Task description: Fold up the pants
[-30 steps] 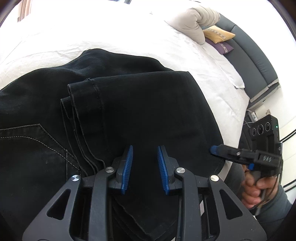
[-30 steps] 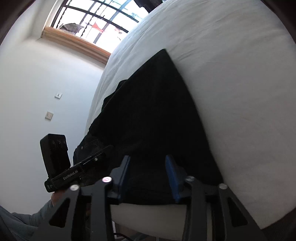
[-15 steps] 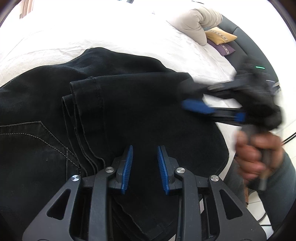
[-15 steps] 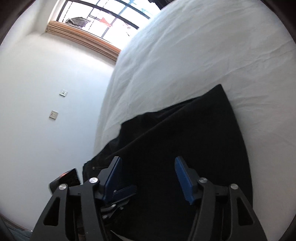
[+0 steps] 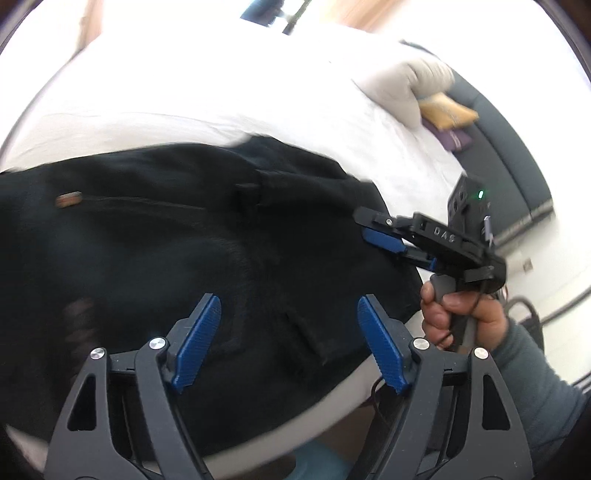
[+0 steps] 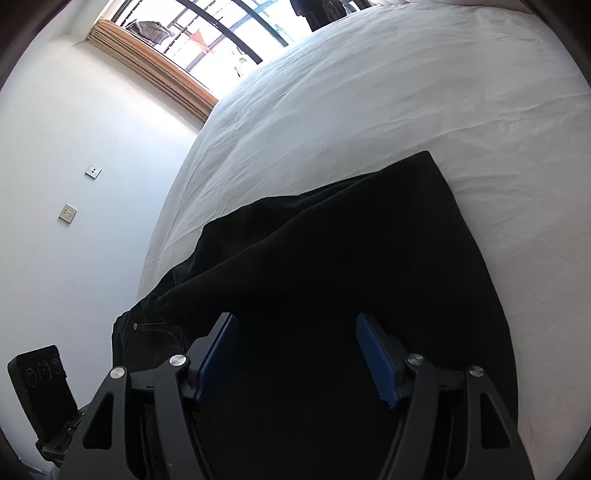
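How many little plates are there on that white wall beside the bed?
2. The upper wall plate sits higher, nearer the window; the lower wall plate hangs just below and left. Others may be hidden outside the view.

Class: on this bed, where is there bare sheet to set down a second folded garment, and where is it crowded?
Free: the wide white sheet beyond the black pants, toward the window. Crowded: the near bed edge, covered by the pants, and the head end, with the beige pillow.

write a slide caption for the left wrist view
Left gripper opening above folded black pants on a white bed, right gripper alongside.
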The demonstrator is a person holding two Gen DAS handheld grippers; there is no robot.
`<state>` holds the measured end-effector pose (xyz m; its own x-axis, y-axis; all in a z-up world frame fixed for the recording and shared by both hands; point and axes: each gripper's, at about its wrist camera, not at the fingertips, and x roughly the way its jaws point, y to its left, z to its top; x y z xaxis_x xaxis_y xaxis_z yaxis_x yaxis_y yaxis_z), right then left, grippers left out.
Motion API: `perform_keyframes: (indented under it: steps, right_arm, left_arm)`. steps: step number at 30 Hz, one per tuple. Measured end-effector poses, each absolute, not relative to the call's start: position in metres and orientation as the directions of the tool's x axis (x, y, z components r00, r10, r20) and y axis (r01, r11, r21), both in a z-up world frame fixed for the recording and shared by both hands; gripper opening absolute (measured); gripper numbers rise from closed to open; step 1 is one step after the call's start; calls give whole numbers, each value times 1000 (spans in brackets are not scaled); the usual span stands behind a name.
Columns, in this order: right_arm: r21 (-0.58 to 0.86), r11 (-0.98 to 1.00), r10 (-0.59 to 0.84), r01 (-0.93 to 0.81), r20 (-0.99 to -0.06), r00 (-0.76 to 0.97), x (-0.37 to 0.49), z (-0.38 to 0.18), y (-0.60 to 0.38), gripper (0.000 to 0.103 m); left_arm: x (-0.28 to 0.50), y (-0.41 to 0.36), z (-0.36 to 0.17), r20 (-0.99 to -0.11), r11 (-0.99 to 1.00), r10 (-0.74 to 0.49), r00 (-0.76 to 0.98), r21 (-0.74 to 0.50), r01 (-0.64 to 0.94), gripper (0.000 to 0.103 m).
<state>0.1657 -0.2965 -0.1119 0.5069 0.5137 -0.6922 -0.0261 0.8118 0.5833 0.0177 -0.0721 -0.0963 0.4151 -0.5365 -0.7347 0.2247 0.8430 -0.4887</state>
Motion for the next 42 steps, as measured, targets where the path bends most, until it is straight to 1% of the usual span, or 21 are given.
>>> perform_keyframes:
  steps: [3,6,7,10,14,16,18,21,24,25,28,32,33,34,35,36,37,39,42]
  right_arm:
    - [597,802,524,-21,-687,503,165,-109,-293,71]
    - [606,795,538,-33,-678,500,159,-108,-298,71]
    - [609,792,542,-35,-676,499,157,-108,-297,71]
    - [616,787,542,-26,-672,504,154,-111,-297,71]
    - [624,781,544,-13,-671,504,149,-111,-300,71]
    - [617,787,539,-11,-678,500,149,-110,-298,71]
    - [608,794,532,-11,-685,497,150,-109,-295,71]
    - [600,800,525,-9,-693,495,151,-108,-293,71]
    - [588,809,515,-7,-702,491,151,-108,-292,71]
    - [586,811,513,-7,-705,490,151,-108,-292,71]
    - [583,813,512,-6,-709,486,152,-108,-292,71]
    - [584,812,512,-5,-708,486,154,-108,-293,71]
    - [584,812,513,-6,-708,486,153,-108,-293,71]
    - [584,812,513,-6,-708,486,153,-108,-293,71]
    - [585,811,513,-6,-707,486,153,-108,-293,71]
    - [586,810,515,-8,-706,485,153,-108,-294,71]
    - [587,810,517,-9,-706,483,153,-108,-295,71]
    - [599,800,531,-11,-700,478,154,-104,-293,69]
    - [627,776,582,-71,-667,465,154,-91,-282,67]
  left_arm:
    - [-7,-23,-84,-701,841,-508,500,-530,112,76]
    - [-40,35,-84,-668,814,-451,593,-580,-34,81]
    - [-52,53,-86,-666,801,-421,615,-591,-91,81]
    - [-80,96,-99,-646,730,-386,659,-650,-210,81]
    - [-95,132,-127,-623,583,-406,669,-740,-336,81]
    - [-96,141,-138,-592,519,-435,678,-781,-348,81]
    - [-92,141,-144,-593,515,-444,672,-782,-350,81]
    - [-80,140,-151,-563,494,-481,672,-807,-323,81]
    - [-71,136,-166,-540,445,-496,680,-830,-336,81]
    - [-68,140,-174,-531,412,-502,683,-841,-350,80]
    - [-62,148,-185,-484,330,-504,715,-873,-358,80]
    - [-54,155,-192,-459,300,-511,727,-887,-350,79]
    - [-54,155,-193,-460,297,-512,726,-887,-353,74]
    - [-54,153,-196,-465,294,-511,723,-885,-362,61]
    - [-53,155,-199,-474,287,-510,718,-880,-378,52]
    - [-50,154,-203,-481,272,-508,715,-877,-396,31]
    - [-50,156,-209,-485,249,-511,710,-874,-417,25]
    - [-50,159,-212,-477,229,-515,712,-877,-422,20]
    - [-47,156,-201,-493,280,-503,710,-870,-406,15]
